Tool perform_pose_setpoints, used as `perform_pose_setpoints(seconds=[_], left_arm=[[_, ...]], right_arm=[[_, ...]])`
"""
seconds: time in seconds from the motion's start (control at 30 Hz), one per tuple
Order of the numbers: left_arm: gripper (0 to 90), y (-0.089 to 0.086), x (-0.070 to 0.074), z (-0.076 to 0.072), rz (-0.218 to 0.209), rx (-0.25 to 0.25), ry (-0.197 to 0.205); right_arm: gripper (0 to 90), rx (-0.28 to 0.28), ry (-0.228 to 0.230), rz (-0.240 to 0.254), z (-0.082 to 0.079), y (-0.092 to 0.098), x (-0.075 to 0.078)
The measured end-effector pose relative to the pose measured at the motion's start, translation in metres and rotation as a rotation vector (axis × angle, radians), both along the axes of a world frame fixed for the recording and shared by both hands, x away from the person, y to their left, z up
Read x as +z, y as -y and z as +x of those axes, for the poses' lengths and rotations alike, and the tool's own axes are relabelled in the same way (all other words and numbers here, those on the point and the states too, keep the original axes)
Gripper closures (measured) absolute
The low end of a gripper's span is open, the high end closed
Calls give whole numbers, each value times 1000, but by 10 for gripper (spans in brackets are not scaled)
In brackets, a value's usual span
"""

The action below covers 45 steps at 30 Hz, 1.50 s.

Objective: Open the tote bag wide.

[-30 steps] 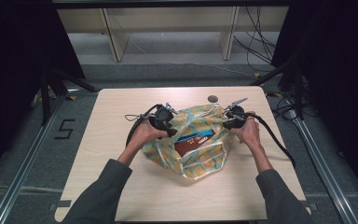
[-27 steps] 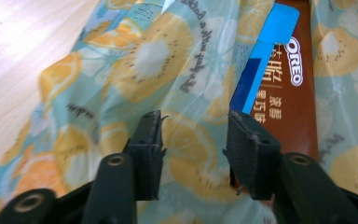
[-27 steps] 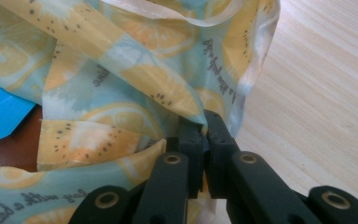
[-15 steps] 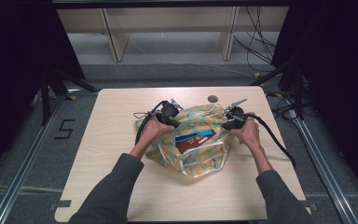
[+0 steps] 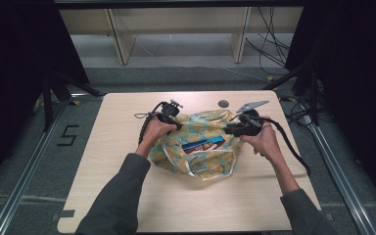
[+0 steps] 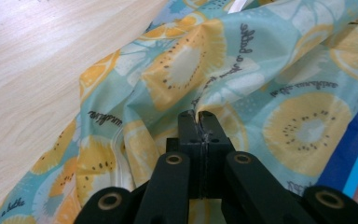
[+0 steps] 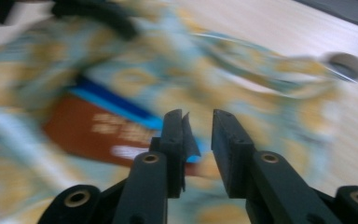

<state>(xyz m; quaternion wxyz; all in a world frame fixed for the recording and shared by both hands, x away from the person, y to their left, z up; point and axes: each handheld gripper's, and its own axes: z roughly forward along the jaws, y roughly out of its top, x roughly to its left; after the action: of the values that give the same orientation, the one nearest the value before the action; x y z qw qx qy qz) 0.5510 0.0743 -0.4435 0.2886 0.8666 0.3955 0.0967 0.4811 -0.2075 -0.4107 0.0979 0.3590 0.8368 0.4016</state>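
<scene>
A cloth bag (image 5: 196, 164) printed with yellow fruit slices on pale blue lies at the table's middle. A brown and blue packet (image 5: 203, 145) shows through its open mouth. My left gripper (image 5: 177, 126) is at the bag's left rim. In the left gripper view it (image 6: 199, 115) is shut on a fold of the bag (image 6: 261, 84). My right gripper (image 5: 228, 129) is at the bag's right rim. In the blurred right gripper view it (image 7: 198, 123) stands open above the packet (image 7: 98, 130), with nothing between the jaws.
A small dark round disc (image 5: 223, 104) lies on the wooden table (image 5: 127, 196) just behind the bag. Black cables trail from both grippers. Shelving legs and floor cables stand beyond the far edge, metal rails run along both sides.
The right gripper has shifted slightly left and nearer, over the bag's mouth, and its view is motion-blurred. The left hand has moved a little along the bag's left rim.
</scene>
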Motion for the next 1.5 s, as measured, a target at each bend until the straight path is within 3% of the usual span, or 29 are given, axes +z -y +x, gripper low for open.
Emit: perform_pose_setpoints(seconds=[0.03, 0.1, 0.23, 0.3, 0.37, 0.43, 0.47, 0.63, 0.77, 0.83, 0.87, 0.93, 0.97, 1.0, 1.1, 1.13, 1.27, 1.33, 1.4, 1.43, 1.5], left_arm=[[890, 0, 0, 0, 8, -7, -1], [889, 1, 1, -1, 5, 5, 0], [888, 0, 0, 0, -4, 9, -6], [888, -2, 1, 1, 5, -1, -13], [888, -4, -1, 3, -3, 11, -18], [888, -5, -2, 5, -15, 23, -31], [888, -6, -3, 6, -17, 26, -36], [887, -4, -6, 8, -18, 35, -39], [807, -2, -2, 4, -29, 23, -39], [707, -2, 5, -1, -43, 5, -29], [602, -2, 10, -5, -57, 8, -18], [570, -3, 22, -14, -128, 6, -3], [525, -3, 26, -17, -143, 12, 3], [457, -3, 31, -22, -148, 8, 11], [426, -4, 43, -37, -155, -11, 50], [393, -4, 46, -44, -164, -7, 66], [343, -13, 50, -72, -200, 9, 99], [324, -18, 48, -89, -218, 15, 125], [300, -24, 46, -107, -226, 22, 137], [288, -28, 44, -119, -229, 17, 160], [279, -35, 41, -135, -245, 6, 178]], right_arm=[[723, 71, 7, -18, -6, -6, 2], [687, 165, -20, -5, -21, -25, -2], [645, 283, -89, -13, -40, -53, -19], [741, 333, -94, -52, -48, -61, -30], [893, 368, -104, -113, -58, -65, -41], [900, 395, -112, -171, -66, -66, -53], [900, 386, -150, -195, -73, -67, -58], [900, 448, -171, -193, -91, -67, -75], [893, 389, -149, -165, -91, -63, -67], [827, 353, -104, -120, -89, -56, -55], [745, 317, -66, -68, -90, -47, -43], [714, 296, -63, -58, -90, -41, -37], [676, 280, -31, -43, -91, -35, -31], [648, 238, -29, -20, -94, -25, -23], [613, 200, 11, -7, -94, -14, -18], [577, 159, 22, 11, -94, -3, -15], [537, 113, 55, 18, -95, 11, -16], [503, 66, 32, 24, -98, 20, -17], [480, 20, 57, 23, -98, 29, -19], [469, 0, 29, 29, -100, 33, -20], [463, -32, 38, 35, -104, 42, -22]])
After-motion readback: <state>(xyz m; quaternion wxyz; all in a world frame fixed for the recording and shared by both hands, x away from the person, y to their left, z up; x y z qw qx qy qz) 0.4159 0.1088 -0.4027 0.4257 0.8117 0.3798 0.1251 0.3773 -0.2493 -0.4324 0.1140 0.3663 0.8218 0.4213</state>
